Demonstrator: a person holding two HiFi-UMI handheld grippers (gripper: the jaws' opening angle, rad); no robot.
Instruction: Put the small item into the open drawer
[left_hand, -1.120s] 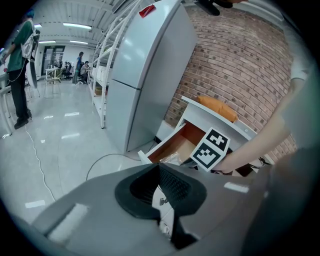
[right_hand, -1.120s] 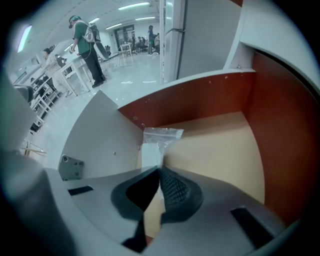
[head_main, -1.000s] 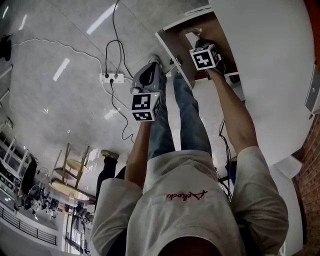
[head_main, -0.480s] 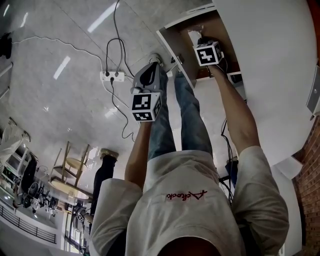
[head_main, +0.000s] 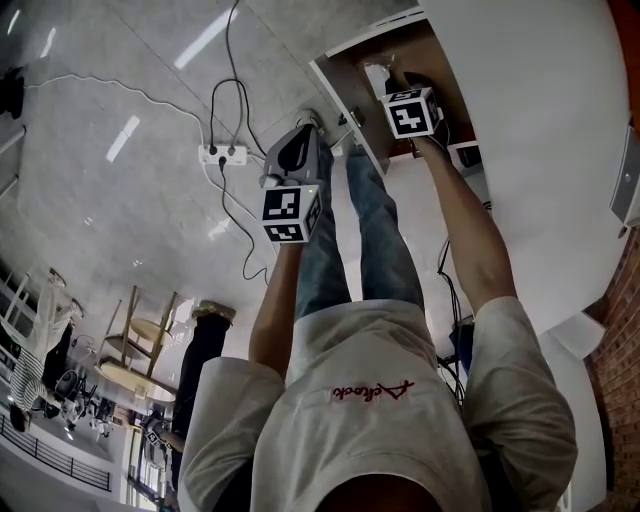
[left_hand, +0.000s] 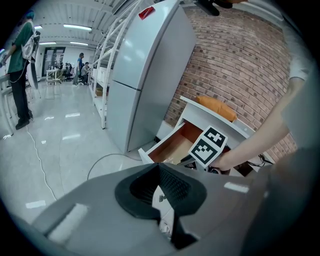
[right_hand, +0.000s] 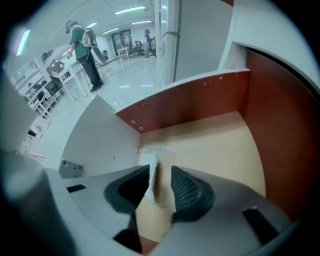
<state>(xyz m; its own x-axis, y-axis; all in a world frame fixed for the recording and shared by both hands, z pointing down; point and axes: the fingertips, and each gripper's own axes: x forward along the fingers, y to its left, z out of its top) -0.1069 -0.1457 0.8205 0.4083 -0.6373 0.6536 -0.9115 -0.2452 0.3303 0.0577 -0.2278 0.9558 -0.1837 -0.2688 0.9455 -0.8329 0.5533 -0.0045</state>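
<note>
The open drawer (right_hand: 215, 145) has a broad bare stretch of tan floor to the right of the right gripper (right_hand: 160, 176), closed in by the red-brown back wall (right_hand: 190, 102) and side wall (right_hand: 280, 130). On the left the white drawer panel (right_hand: 95, 145) stands close, and the small pale item (right_hand: 148, 164) fills that corner, touching one of the slightly parted jaws. Outside, the left gripper (head_main: 315, 130), jaws together, hangs just beside the drawer's front corner, above a power strip (head_main: 224, 154) and its cables.
</note>
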